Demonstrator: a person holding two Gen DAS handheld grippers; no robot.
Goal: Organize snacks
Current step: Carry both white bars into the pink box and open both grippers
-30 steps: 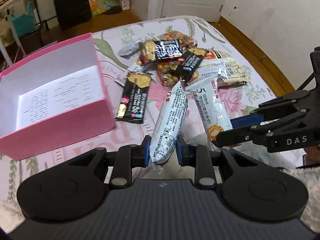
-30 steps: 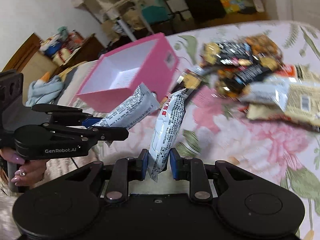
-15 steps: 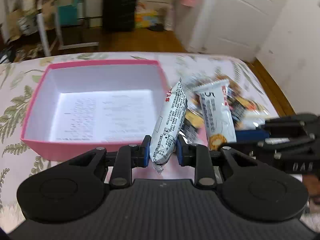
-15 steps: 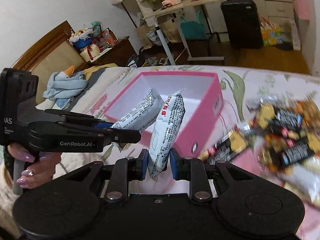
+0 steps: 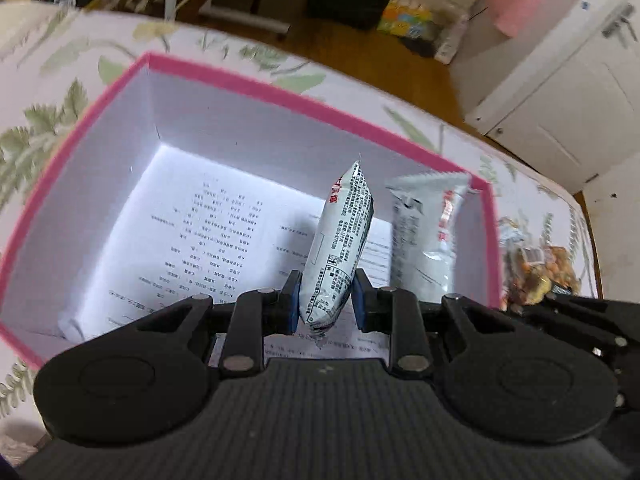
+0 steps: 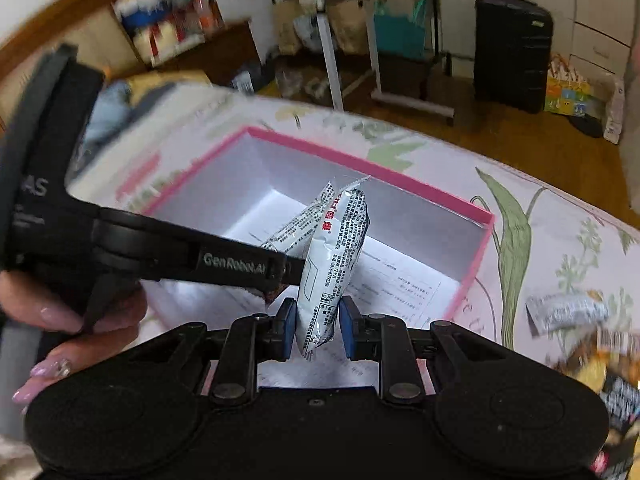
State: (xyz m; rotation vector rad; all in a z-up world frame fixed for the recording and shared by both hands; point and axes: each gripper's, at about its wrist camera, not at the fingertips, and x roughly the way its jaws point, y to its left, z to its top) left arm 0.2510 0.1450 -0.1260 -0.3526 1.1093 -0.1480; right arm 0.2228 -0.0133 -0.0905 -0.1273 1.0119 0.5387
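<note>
— Over the middle of both frames, what sits there?

— The pink box (image 5: 256, 88), open-topped, white inside, with a printed sheet (image 5: 208, 248) lying on its floor. It rests on a floral bedspread (image 5: 52, 60).

— And the left gripper (image 5: 326, 300)?

— Low centre of the left wrist view, its blue pads are pressed against a white snack packet (image 5: 340, 240), which stands nearly upright between them, above the box's interior. In the right wrist view that same gripper (image 6: 276, 270) reaches in from the left edge, held by a hand with painted nails (image 6: 72, 332).

— The right gripper (image 6: 316, 328)?

— Bottom centre of its own view, clamped on a second white packet (image 6: 336, 256) with red characters and black print. That packet tilts slightly to the right and overlaps the left one's packet (image 6: 292, 228) behind it. From the left wrist view the second packet (image 5: 428, 232) shows at right of centre, inside the box's right wall; the right gripper's black linkage (image 5: 580, 320) is at the right edge.

— Where are the other snacks?

— A blurred pile of loose snacks (image 5: 536, 272) lies on the bedspread beyond the box's right wall, at the right of the left wrist frame; in the right wrist frame they (image 6: 580, 328) sit at lower right.

— Background?

— A black suitcase (image 6: 512, 52) on a wooden floor, upper right.
</note>
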